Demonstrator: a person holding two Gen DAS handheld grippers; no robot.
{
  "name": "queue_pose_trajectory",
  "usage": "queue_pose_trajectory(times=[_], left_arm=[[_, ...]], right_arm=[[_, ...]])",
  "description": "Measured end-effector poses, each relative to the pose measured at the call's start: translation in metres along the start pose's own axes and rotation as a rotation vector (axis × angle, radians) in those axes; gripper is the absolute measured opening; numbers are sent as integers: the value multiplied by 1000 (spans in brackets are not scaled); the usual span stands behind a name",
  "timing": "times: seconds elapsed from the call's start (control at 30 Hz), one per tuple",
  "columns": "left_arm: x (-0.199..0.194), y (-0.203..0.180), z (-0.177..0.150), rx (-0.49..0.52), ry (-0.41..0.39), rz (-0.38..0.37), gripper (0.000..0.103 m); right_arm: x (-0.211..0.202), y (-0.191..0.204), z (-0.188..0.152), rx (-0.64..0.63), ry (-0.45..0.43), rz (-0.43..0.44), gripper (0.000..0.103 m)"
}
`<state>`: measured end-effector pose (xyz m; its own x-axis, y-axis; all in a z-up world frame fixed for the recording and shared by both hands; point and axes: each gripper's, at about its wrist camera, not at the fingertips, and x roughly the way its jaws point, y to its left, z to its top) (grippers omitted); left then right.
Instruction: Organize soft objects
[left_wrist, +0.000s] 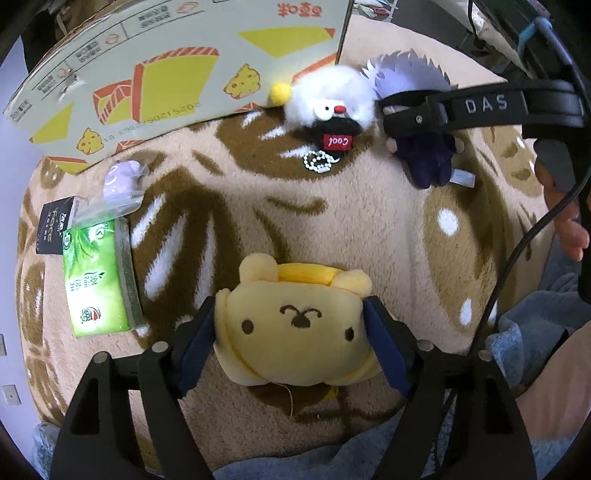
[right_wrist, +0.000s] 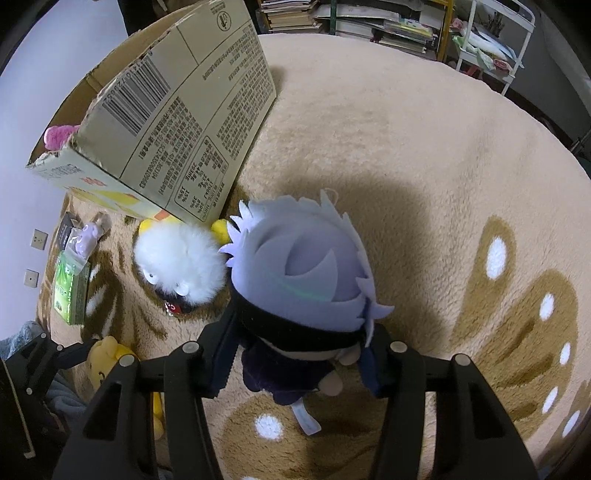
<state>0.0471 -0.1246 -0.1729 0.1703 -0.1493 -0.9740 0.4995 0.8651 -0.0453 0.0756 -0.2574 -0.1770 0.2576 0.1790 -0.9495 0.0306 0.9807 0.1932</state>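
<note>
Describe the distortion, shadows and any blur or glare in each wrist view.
Left wrist view: strong fisheye bending, the cardboard box edge curves and the corners are vignetted black; the yellow bear plush is sharp, lit evenly. Right wrist view: same barrel warp; a broad soft shadow falls on the blanket behind the lavender-haired doll, and a faint greenish flare streak crosses its hair.

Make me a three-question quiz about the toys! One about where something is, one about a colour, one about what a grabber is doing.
1. Where is the fluffy white toy?
A. beside the cardboard box
B. inside the box
C. on the tissue pack

2. What colour is the bear plush?
A. pink
B. yellow
C. green

3. What is the right gripper doing?
A. hanging open
B. squeezing the box
C. gripping the lilac-haired doll

Answers: 1 A, it lies on the blanket by the box wall. 2 B, its face is yellow. 3 C, both fingers press the doll.
</note>
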Motion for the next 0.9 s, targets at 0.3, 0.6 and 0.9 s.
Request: queue_pose_trajectory(times=[0.3, 0.6, 0.9], left_arm=[[18, 1, 1, -8, 52, -8, 91], [-4, 0, -14, -23, -29, -7, 69], [-41, 12, -30, -49, -188, 11, 68]], right_arm=[[2, -13, 5, 1, 13, 2, 59], [-1, -14, 5, 1, 4, -7, 58], [-37, -16, 1, 37, -83, 17, 58]])
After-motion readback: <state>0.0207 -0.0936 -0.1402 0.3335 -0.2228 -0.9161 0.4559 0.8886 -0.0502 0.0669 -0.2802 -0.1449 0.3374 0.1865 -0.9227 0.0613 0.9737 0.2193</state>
